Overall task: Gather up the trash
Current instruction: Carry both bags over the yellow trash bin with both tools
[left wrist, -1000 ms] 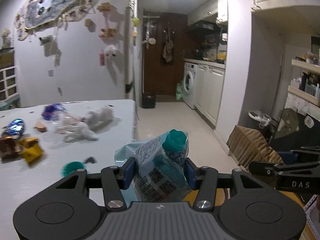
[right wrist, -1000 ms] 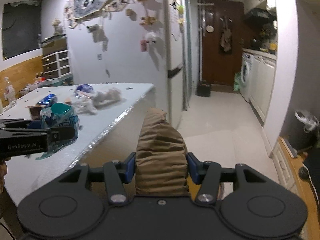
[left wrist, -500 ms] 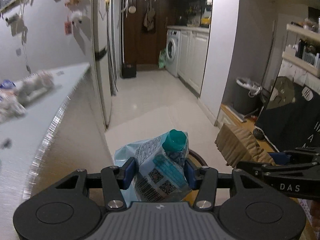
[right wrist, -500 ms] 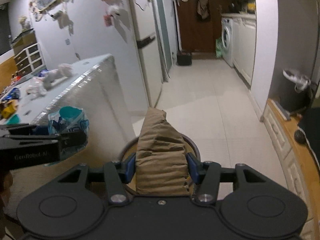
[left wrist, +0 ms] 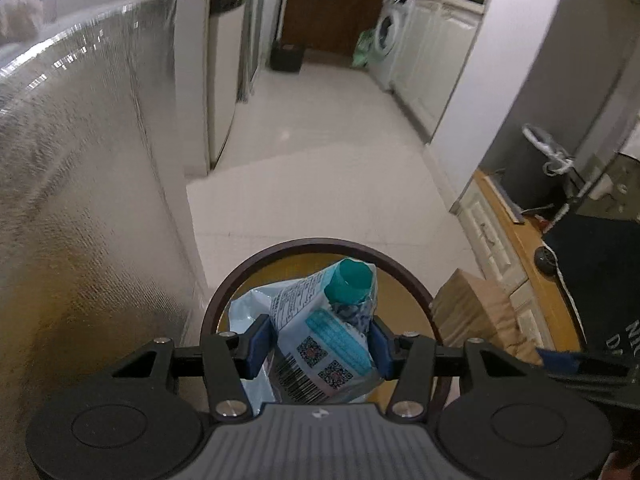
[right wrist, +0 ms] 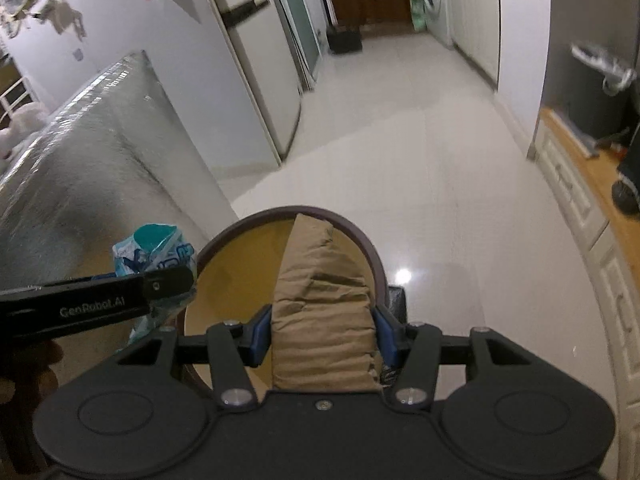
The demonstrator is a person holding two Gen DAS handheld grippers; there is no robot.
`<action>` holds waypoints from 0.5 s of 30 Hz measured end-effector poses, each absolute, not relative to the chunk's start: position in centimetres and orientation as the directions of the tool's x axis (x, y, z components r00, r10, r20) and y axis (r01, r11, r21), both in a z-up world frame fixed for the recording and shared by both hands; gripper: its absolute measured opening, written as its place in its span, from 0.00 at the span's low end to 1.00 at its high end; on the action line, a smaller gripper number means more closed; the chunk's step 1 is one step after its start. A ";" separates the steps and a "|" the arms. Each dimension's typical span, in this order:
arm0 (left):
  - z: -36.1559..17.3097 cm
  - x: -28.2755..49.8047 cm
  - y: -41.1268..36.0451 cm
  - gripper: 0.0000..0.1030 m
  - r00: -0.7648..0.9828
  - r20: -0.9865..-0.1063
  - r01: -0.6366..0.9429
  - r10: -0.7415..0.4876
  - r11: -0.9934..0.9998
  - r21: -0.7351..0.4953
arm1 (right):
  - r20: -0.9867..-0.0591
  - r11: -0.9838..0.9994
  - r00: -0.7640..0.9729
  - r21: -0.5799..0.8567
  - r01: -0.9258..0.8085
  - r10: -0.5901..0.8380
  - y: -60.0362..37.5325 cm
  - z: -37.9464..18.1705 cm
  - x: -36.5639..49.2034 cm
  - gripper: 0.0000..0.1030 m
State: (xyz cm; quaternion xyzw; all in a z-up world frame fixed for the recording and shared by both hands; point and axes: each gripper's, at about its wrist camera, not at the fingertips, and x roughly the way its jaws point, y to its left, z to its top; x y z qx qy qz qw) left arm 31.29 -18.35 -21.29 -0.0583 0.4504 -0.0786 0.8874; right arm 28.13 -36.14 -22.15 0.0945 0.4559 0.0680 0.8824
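Observation:
My left gripper (left wrist: 318,346) is shut on a crumpled light-blue plastic wrapper with a teal cap (left wrist: 324,328) and holds it above a round bin with a dark rim (left wrist: 320,245) and yellow inside. My right gripper (right wrist: 323,338) is shut on a crumpled brown paper bag (right wrist: 324,320) over the same bin's rim (right wrist: 352,228). The wrapper (right wrist: 154,248) and left gripper show at the left of the right wrist view. The brown bag (left wrist: 472,312) shows at the right of the left wrist view.
A table draped in silvery foil (left wrist: 80,200) stands to the left of the bin, with trash on top (right wrist: 16,124). A fridge (right wrist: 256,80) stands behind it. A white tiled floor (left wrist: 312,184) leads to a washing machine (left wrist: 386,40). White cabinets (right wrist: 580,208) line the right.
Both grippers have swung from the table top down and right with their loads, and now hang over the round bin on the floor.

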 end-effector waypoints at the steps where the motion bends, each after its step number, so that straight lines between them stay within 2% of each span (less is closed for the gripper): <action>1: -21.3 31.7 -18.4 0.50 0.571 -0.799 0.074 -0.186 0.982 -0.176 | -0.801 0.970 0.558 0.240 -0.029 0.215 -36.1 -22.4 28.9 0.52; 11: -19.4 37.3 -17.8 0.50 0.457 -0.878 0.028 -0.141 0.989 -0.144 | -0.885 0.956 0.386 0.293 0.026 0.261 -35.6 -23.2 33.8 0.52; 15: -20.3 39.3 -16.9 0.50 0.403 -0.904 0.019 -0.141 0.989 -0.146 | -0.901 0.951 0.341 0.304 0.057 0.267 -34.9 -24.2 35.4 0.52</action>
